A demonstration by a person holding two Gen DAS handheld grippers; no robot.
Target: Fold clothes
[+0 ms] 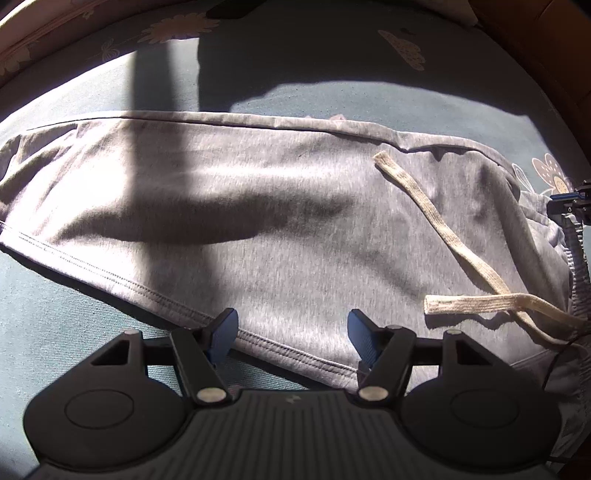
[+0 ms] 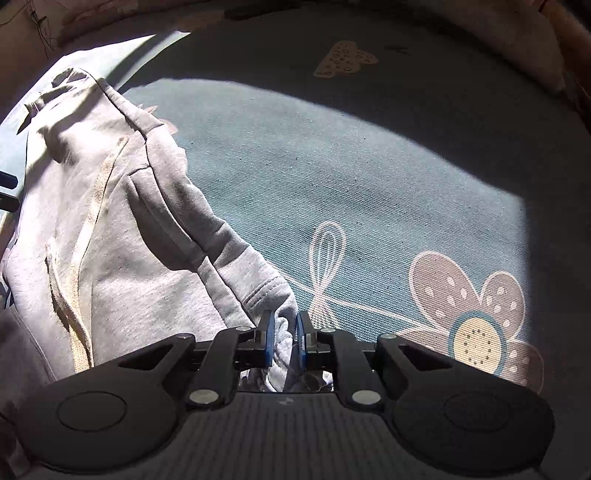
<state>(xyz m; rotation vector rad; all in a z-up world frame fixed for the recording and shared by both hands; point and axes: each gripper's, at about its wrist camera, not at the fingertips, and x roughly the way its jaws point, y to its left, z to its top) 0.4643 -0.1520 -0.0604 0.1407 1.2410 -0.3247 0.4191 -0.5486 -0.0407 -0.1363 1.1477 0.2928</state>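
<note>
A grey garment with a cream drawstring lies flat across a teal bedsheet. My left gripper hovers over its stitched hem, open, with nothing pressed between the blue pads. At the far right edge of the left wrist view the right gripper shows, holding grey cloth. In the right wrist view the same grey garment fills the left side, and my right gripper is shut on a bunched corner of it. The cream drawstring runs down the cloth.
The teal sheet carries flower prints, partly in sun and partly in shadow. A pinkish pillow or bedding edge lies along the far side. A brown wooden surface borders the upper right.
</note>
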